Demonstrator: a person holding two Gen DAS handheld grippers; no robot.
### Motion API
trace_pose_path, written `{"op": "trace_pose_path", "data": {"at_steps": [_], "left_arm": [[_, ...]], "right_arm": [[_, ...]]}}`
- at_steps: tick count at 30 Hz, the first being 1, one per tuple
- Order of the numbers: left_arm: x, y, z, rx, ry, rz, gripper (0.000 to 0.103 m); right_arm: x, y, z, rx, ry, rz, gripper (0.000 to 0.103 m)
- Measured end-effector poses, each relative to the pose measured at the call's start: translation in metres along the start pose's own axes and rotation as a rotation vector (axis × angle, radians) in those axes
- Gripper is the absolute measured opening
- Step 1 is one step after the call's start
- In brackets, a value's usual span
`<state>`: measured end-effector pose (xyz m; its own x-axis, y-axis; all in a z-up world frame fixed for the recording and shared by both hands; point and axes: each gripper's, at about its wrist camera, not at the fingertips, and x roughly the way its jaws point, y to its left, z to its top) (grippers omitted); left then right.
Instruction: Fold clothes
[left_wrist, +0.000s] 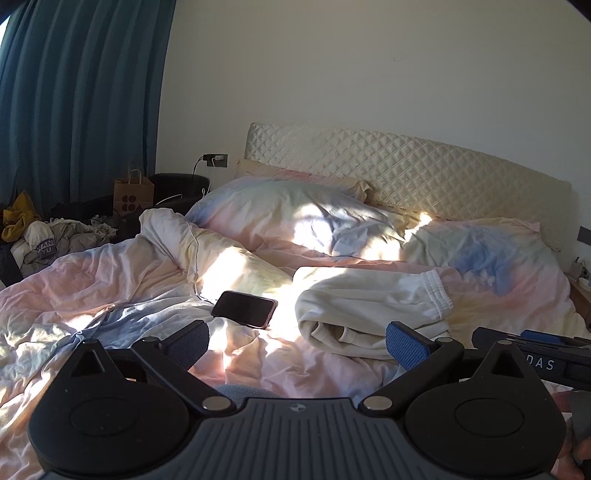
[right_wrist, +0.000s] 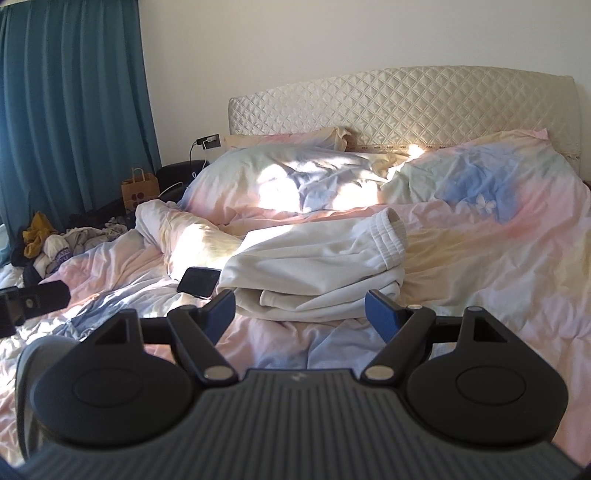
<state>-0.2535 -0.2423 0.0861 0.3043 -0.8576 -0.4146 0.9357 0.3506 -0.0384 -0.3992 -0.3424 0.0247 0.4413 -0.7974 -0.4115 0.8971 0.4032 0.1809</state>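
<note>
A cream sweatpants bundle (left_wrist: 369, 306) lies folded over on the pastel bedspread, elastic waistband (right_wrist: 388, 236) toward the pillows. My left gripper (left_wrist: 297, 343) hovers open just short of it, blue pads wide apart and nothing between them. In the right wrist view the same cream garment (right_wrist: 314, 273) sits straight ahead; my right gripper (right_wrist: 299, 314) stands open in front of its near edge, empty. The right gripper's tip (left_wrist: 532, 343) shows at the right edge of the left wrist view, and the left gripper's tip (right_wrist: 37, 299) at the left edge of the right one.
A black phone (left_wrist: 245, 308) lies on the duvet left of the garment, also seen as the phone (right_wrist: 199, 282). Two pastel pillows (right_wrist: 295, 181) rest against a quilted headboard (right_wrist: 406, 107). A clothes pile (left_wrist: 40, 236), paper bag (left_wrist: 133, 194) and teal curtain (left_wrist: 74, 103) are at the left.
</note>
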Motion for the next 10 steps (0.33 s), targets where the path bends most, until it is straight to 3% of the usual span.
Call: {"op": "trace_pose_path", "data": {"at_steps": [10], "left_arm": [[0.0017,-0.002,-0.001,0.002,0.008,0.011,0.103]], "right_arm": [[-0.0025,-0.0008,-0.0044,-0.02,0.002,-0.008,0.08]]}}
